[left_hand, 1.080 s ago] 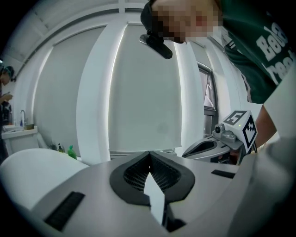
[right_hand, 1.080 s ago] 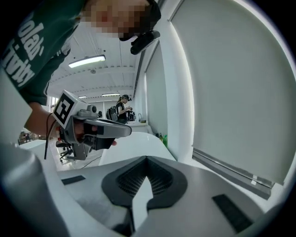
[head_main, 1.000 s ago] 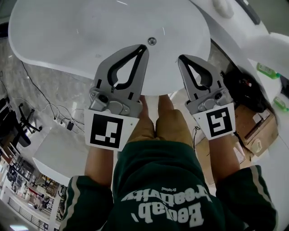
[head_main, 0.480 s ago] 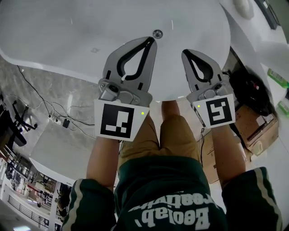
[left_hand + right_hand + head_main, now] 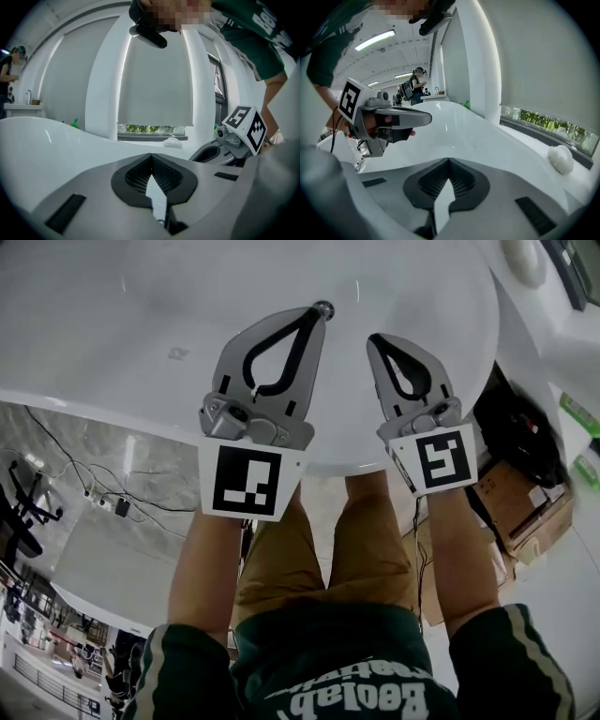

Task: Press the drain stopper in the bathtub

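Both left gripper (image 5: 313, 319) and right gripper (image 5: 374, 339) have closed, empty fingers; pushed off-centre, the left may skid off the drain stopper (image 5: 323, 307) at its fingertips.

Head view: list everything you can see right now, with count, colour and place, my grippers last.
bathtub: one, white, across the top
drain stopper: one, silver, tub floor, top centre
cables: several, dark, floor at left
cardboard box: one, brown, floor at right
left hand-held gripper: one, grey, jaws shut, tip by the drain stopper
right hand-held gripper: one, grey, jaws shut, over the tub beside the left one
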Demonstrator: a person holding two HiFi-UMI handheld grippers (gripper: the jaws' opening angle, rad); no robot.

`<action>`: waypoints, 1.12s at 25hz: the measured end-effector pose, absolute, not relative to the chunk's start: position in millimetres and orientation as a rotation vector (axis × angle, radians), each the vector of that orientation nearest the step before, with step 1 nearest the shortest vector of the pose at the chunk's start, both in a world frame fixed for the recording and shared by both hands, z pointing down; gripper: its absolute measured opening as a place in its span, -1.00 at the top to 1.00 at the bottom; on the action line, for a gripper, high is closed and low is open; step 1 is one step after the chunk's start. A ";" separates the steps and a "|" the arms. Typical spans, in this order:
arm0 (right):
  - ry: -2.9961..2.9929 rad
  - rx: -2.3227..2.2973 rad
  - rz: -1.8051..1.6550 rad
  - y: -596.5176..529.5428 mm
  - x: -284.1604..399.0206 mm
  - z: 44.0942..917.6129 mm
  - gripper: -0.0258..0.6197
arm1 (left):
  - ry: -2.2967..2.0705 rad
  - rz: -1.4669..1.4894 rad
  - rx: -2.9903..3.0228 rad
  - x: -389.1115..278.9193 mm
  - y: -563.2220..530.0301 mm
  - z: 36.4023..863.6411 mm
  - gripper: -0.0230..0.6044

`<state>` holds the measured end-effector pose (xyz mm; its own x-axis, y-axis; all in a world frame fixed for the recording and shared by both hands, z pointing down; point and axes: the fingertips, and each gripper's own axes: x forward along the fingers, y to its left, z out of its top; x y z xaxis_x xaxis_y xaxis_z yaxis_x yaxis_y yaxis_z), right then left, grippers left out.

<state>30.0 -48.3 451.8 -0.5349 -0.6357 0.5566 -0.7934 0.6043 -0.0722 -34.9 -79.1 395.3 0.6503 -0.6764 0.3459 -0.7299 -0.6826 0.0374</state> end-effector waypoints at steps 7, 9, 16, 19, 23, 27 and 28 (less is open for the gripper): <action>-2.376 1.056 0.465 -56.0 31.7 517.0 0.88 | -1.208 0.435 2.642 -23.4 -83.3 454.6 0.92; -2.386 1.022 0.477 -60.1 32.8 533.7 0.88 | -1.221 0.443 2.640 -18.6 -91.0 469.2 0.92; -2.379 0.908 0.520 -70.3 39.7 604.8 0.88 | -1.299 0.442 2.590 -7.4 -111.9 508.1 0.91; -2.380 0.877 0.513 -76.7 40.3 633.8 0.88 | -1.304 0.461 2.596 -7.4 -115.1 525.1 0.91; -2.365 0.857 0.525 -83.3 38.0 664.9 0.88 | -1.298 0.537 2.649 -10.9 -124.0 555.4 0.92; -2.344 0.824 0.541 -84.6 32.7 691.4 0.88 | -1.263 0.582 2.606 -11.5 -118.6 593.7 0.91; -2.332 0.820 0.548 -84.7 32.0 698.7 0.88 | -1.260 0.589 2.589 -12.4 -117.7 602.2 0.92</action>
<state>32.0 -84.7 698.7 -0.6289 -0.4185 0.6552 -0.6666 0.7240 -0.1774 -12.4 -117.7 602.2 0.5568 -0.7071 0.4359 -0.7880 -0.6157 0.0078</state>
